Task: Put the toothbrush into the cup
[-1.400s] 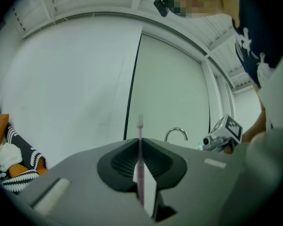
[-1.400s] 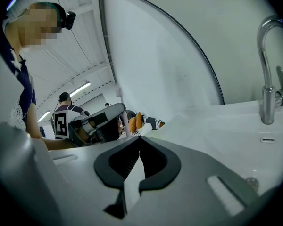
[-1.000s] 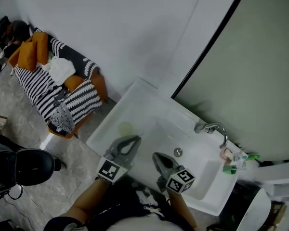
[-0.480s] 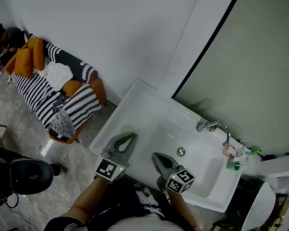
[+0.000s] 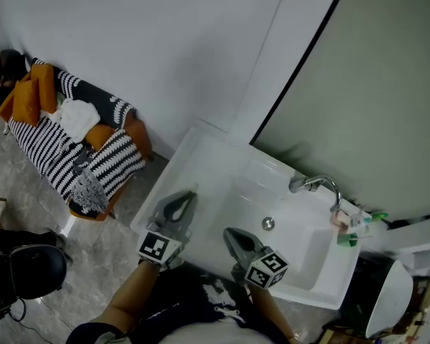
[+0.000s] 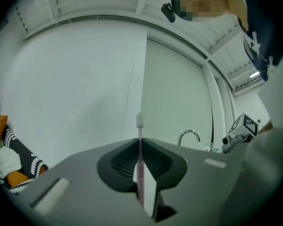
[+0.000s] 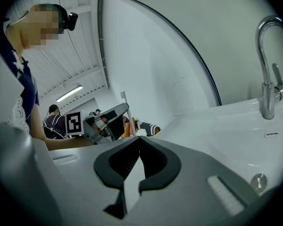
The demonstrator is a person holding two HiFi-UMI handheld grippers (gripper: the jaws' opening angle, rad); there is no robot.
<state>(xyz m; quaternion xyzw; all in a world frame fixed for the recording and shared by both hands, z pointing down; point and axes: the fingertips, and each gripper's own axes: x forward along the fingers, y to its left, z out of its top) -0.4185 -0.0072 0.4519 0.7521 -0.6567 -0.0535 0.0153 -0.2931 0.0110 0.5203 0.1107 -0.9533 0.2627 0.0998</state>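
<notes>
White sink (image 5: 201, 149) below us: our left gripper (image 5: 190, 194) has slid slightly along its near rim, fingers clamped on the upright toothbrush (image 6: 139, 126). Our right gripper (image 5: 231, 233) has its fingers closed on nothing. Toiletries by the tap (image 5: 317, 185), at 3 o'clock, lie well apart, so we judge the carry barely begun.

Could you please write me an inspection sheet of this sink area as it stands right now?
Surface: white sink with a drain and a faucet at the back.
Job's things: toothbrush stands upright in the left gripper; the cup cannot be told apart among the items beside the faucet.
Clutter: small pink and green items on the sink's far right corner.
Grippers: left gripper shut on the toothbrush; right gripper shut, nothing between its jaws.
Cables: thin cable on the floor, lower left.
Surroundings: sofa with a striped throw and orange cushions, against a white wall.
</notes>
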